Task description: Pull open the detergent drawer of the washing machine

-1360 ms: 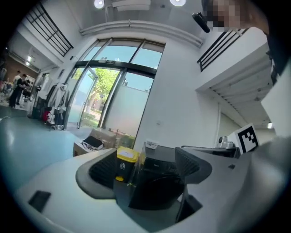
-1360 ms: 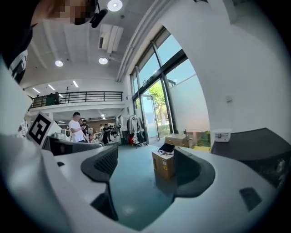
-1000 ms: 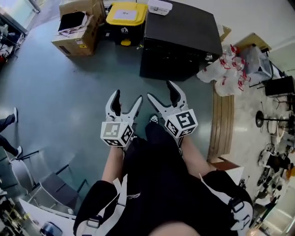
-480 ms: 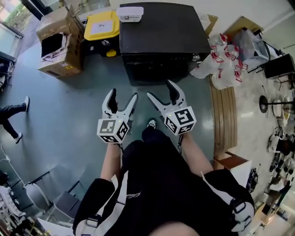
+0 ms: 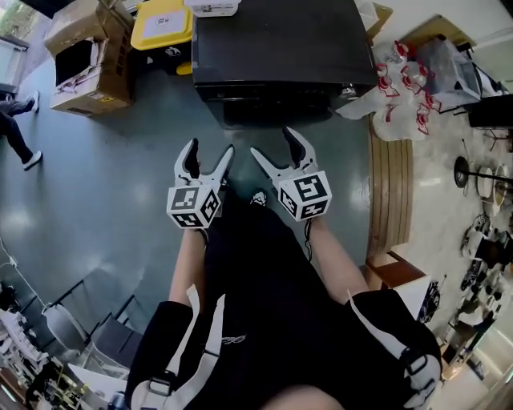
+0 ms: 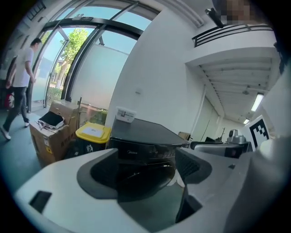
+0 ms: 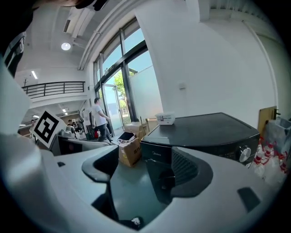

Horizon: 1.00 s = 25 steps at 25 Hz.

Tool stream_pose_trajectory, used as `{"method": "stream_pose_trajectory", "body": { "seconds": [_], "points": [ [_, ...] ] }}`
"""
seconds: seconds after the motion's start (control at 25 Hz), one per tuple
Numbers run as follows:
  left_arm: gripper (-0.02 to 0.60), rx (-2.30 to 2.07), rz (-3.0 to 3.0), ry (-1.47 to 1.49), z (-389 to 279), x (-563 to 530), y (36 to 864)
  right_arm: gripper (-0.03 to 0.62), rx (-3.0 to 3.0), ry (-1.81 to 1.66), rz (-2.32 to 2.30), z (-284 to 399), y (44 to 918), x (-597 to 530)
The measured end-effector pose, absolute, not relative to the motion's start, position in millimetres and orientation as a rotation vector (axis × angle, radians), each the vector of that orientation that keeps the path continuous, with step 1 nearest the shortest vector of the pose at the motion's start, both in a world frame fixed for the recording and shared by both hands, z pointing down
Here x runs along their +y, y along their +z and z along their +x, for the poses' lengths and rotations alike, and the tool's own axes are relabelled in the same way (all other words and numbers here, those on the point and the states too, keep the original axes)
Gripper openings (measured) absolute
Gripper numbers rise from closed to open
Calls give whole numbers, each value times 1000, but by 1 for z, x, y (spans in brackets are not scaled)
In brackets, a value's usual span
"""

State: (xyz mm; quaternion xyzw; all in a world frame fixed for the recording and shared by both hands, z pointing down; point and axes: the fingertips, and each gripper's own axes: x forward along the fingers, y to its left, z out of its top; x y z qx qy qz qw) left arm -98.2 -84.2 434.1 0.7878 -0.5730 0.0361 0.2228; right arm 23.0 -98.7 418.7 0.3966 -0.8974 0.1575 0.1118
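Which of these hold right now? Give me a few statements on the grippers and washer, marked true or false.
1. The left gripper and right gripper are both open and empty. True.
2. The right gripper touches the washer. False: both grippers are short of it, with floor between.
3. A white box sits on the washer's top. True.
4. The yellow bin stands at the washer's right in the head view. False: it is at the washer's left, next to a cardboard box.
5. The detergent drawer is pulled out. False: nothing sticks out of the front panel.
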Motion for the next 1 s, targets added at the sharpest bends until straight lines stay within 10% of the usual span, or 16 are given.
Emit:
{"method": "stream_pose_trajectory", "body": {
  "seconds": [1.0],
  "points": [
    [385, -1489, 2007, 242, -147, -214, 572, 334, -2397, 606, 1274, -15, 556, -220]
  ]
}}
